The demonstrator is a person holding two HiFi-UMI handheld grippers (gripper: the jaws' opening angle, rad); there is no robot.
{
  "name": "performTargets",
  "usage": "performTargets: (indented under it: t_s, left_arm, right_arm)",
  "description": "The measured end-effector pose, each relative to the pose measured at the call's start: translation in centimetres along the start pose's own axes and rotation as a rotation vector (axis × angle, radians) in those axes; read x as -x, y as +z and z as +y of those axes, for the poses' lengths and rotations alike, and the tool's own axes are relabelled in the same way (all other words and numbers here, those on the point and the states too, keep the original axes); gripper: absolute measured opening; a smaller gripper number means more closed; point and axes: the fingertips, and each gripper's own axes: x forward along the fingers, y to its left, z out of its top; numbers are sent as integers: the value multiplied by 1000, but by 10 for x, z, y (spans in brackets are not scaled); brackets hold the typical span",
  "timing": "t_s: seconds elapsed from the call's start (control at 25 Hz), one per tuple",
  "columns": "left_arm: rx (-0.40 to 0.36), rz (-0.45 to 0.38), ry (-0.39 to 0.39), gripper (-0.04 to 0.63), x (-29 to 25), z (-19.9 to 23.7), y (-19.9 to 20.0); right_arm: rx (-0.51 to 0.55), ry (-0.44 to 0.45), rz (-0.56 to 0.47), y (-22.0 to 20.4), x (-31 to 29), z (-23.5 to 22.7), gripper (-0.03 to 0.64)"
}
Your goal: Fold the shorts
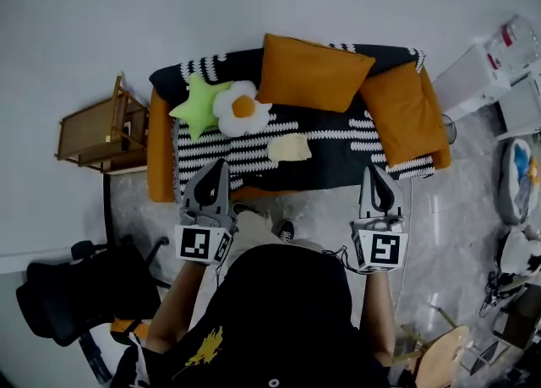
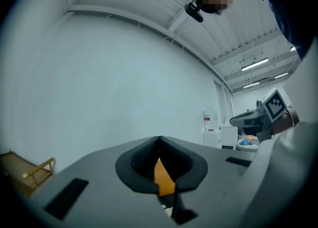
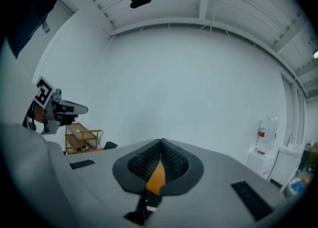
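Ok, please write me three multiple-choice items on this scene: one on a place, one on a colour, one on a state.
1. Where does the pale folded cloth lie?
A) on the striped blanket over the sofa
B) on a table
C) in a drawer

2. What colour is the star-shaped cushion?
A) blue
B) green
C) red

3. How do the jaws of the left hand-held gripper and the right hand-held gripper stand?
A) wide apart
B) shut on the cloth
C) shut, holding nothing

Answers:
1 A: the cloth rests on the stripes, in front of the cushions.
2 B: the star is bright green.
3 C: each gripper view shows its jaws together, with nothing between them.
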Motion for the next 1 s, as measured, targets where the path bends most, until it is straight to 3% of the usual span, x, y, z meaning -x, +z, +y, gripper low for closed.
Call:
performTargets:
  t_s: [0.08,0.24,0.36,0.48,0.6,0.88,1.0]
  left_arm:
    - [-10,-11,-11,12,4,-6,3]
    - [-34,-28,-48,12,3,-22,14]
    - [-85,-47,-70,12,6,-37,24]
    - [-102,-82,-46,12,7,-36,41]
    - [-170,-41,-33,12,17,-20,42]
    - [-145,-67,7,12,23,-1,54]
    - [-127,-76,3,12,26,-3,53]
  right_arm:
    - [25,-31,-35,9,8,-5,15]
    - [5,-25,-4,4,22,-6,15]
    - [13,-31,-59,14,30,-2,15]
    - [6,-65,-82,20,35,-8,15]
    - [-9,-89,-52,14,43,-17,15]
    - [0,-113,15,1,55,-26,14]
    - [-22,-133,-21,4,57,-26,14]
